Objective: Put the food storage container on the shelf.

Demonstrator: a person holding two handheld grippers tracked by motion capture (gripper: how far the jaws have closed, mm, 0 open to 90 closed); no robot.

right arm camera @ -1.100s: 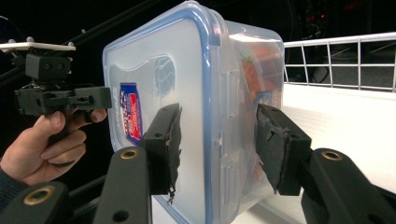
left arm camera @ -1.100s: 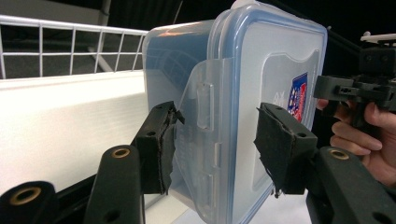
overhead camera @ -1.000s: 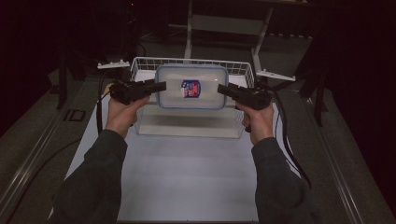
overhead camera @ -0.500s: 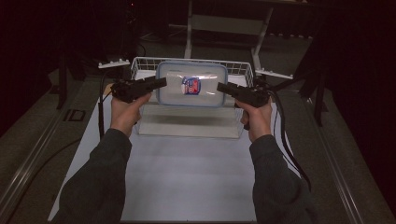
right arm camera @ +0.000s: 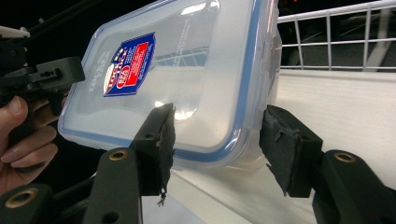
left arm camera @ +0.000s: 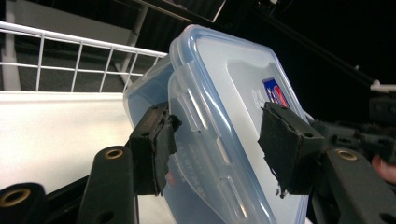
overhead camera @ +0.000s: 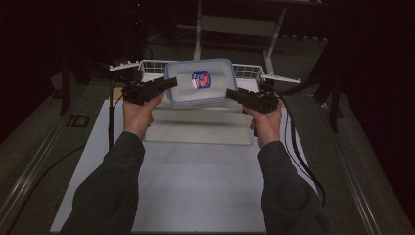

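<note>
A clear plastic food container [overhead camera: 200, 83] with a blue-rimmed lid and a blue and red label hangs tilted in front of the wire basket [overhead camera: 247, 69]. My left gripper [overhead camera: 169, 84] clamps its left short end, and my right gripper [overhead camera: 231, 93] its right end. In the left gripper view the container [left arm camera: 224, 107] stands between the pads [left arm camera: 152, 144], one under the latch, one on the lid. In the right gripper view one pad [right arm camera: 159, 140] lies on the lid of the container [right arm camera: 196, 70] and the other at its base. Both jaws have just been opening, with the container still between them.
The white wire basket [left arm camera: 70, 60] stands behind the container on a white block [overhead camera: 195, 128]. A white mat [overhead camera: 195, 191] covers the table toward the person. Cables trail from both grippers. Dark frames and stands surround the table.
Both hands and the container stay almost in place. The container sits a touch higher and farther toward the basket than one second ago.
</note>
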